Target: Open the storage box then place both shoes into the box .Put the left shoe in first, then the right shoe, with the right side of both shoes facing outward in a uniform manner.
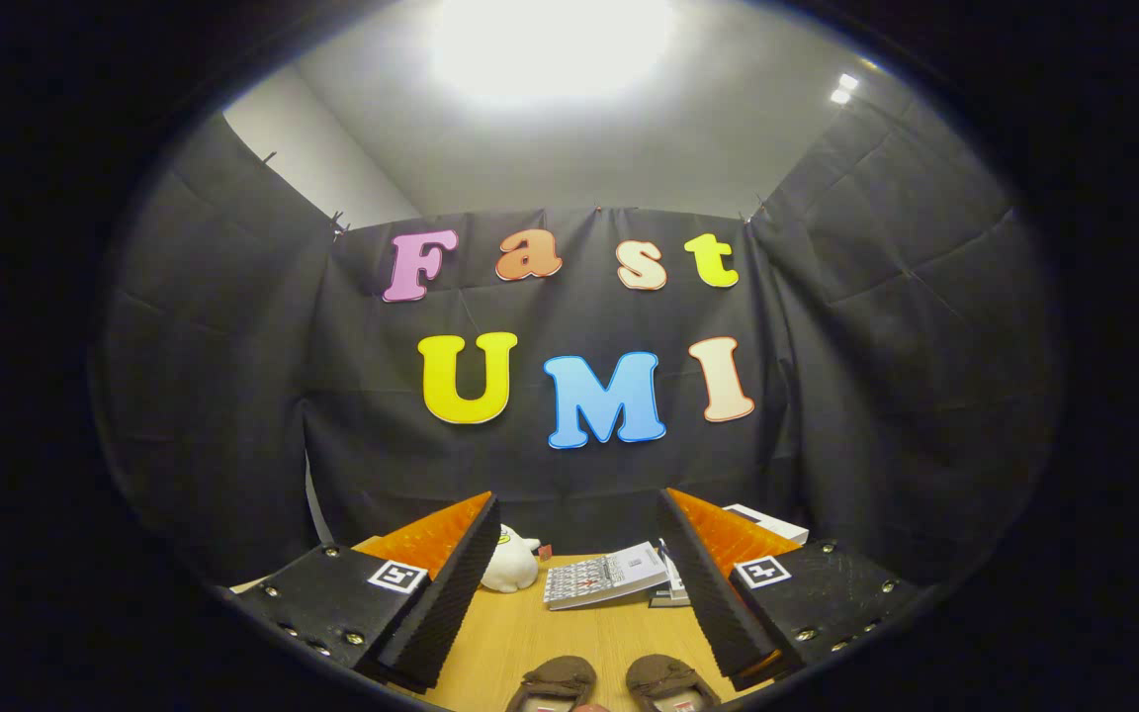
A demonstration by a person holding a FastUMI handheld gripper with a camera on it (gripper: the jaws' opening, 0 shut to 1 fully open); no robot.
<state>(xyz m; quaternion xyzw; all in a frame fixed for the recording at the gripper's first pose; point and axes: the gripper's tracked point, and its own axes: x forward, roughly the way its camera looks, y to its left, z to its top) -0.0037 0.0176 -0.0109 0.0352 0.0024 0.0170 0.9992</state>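
Two brown shoes stand side by side on the wooden table, toes pointing away from me. The left shoe and the right shoe lie low between my fingers, close to their bases. My gripper is open, its two fingers spread wide with nothing between the tips. A white box corner pokes out behind the right finger; I cannot tell if it is the storage box.
A white plush toy sits on the table just past the left finger. A white calculator-like device lies beyond the shoes toward the right finger. The black cloth wall closes off the table's far side.
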